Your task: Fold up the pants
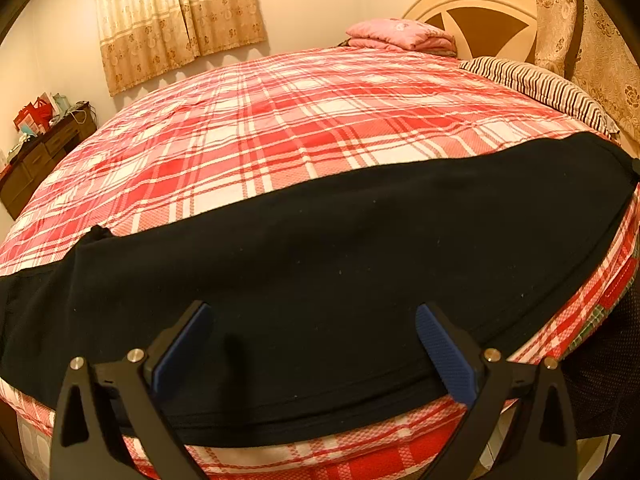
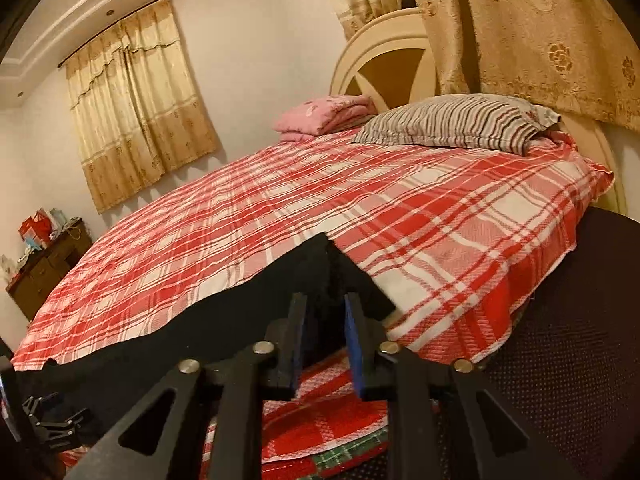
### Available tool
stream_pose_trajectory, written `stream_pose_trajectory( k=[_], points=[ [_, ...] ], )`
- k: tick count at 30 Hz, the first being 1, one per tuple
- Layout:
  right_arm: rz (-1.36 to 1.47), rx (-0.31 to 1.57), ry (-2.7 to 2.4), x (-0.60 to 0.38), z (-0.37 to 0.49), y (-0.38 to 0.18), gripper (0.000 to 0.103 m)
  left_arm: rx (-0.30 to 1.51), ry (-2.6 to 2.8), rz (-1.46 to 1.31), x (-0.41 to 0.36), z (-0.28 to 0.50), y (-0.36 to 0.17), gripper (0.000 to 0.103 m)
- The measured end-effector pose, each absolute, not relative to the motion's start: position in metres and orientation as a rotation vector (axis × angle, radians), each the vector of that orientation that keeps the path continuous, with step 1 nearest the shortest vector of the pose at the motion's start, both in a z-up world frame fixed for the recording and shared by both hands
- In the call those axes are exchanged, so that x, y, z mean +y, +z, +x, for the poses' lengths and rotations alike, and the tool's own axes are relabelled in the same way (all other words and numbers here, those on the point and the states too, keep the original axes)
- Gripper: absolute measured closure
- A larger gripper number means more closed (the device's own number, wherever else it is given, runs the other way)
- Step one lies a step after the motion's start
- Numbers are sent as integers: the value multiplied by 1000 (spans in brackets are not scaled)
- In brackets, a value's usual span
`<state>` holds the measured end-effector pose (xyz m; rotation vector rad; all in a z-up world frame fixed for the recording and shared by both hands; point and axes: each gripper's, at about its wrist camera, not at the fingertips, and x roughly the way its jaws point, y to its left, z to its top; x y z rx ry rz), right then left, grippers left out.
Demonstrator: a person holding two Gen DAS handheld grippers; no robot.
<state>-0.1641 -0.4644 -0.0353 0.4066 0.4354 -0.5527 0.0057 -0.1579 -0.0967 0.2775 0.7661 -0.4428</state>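
Black pants [image 1: 320, 264] lie stretched sideways along the near edge of a bed with a red and white plaid cover [image 1: 280, 120]. My left gripper [image 1: 314, 316] is open, its blue-padded fingers [image 1: 444, 352] spread just above the pants' near hem. My right gripper [image 2: 326, 308] is shut on the right end of the pants [image 2: 324, 264] and lifts that corner into a peak above the bed [image 2: 360, 200]. The left gripper's body shows at the lower left of the right wrist view [image 2: 52, 420].
A striped pillow [image 2: 452, 124] and a folded pink blanket [image 2: 328, 114] lie at the headboard end. A dark wooden dresser [image 1: 40, 156] with clutter stands by the far wall. Curtains [image 2: 136, 108] hang behind. A dark mesh chair [image 2: 568, 320] stands at the right.
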Motion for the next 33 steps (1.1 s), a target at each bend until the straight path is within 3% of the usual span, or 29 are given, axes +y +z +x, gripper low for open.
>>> stream_pose_trajectory(
  k=[1,2,6,7,8,14,21,24,25,26,28,33],
  points=[
    [415,449,-552,-465,-162,-38,56,767,-443,277,-158,5,-97,0],
    [423,455,-550,-465,-162,-40,53,767,-444,277,-158,5,-97,0],
    [430,452,-526,-468,-159,-43,54,768,-444,279,-158,5,-97,0],
    [410,457,-523,-467,-156,-42,72,770,-444,280,-158,6,-98,0],
    [389,468,-528,-466,-154,-41,98,770,-444,281,-158,5,-98,0],
    [238,436,-582,-458,-155,-23,98,772,-441,284,-158,5,-99,0],
    [372,520,-610,-487,-155,-47,97,781,-443,302,-160,5,-101,0],
    [464,446,-593,-490,-170,-46,83,777,-446,300,-160,4,-100,0],
    [493,429,-595,-492,-173,-45,65,778,-444,296,-159,4,-100,0],
    [511,406,-597,-494,-177,-41,40,778,-439,293,-158,4,-100,0],
    [488,344,-608,-490,-184,-34,23,776,-429,287,-156,6,-99,0],
    [433,431,-587,-487,-160,-42,24,765,-413,243,-149,9,-95,0]
  ],
)
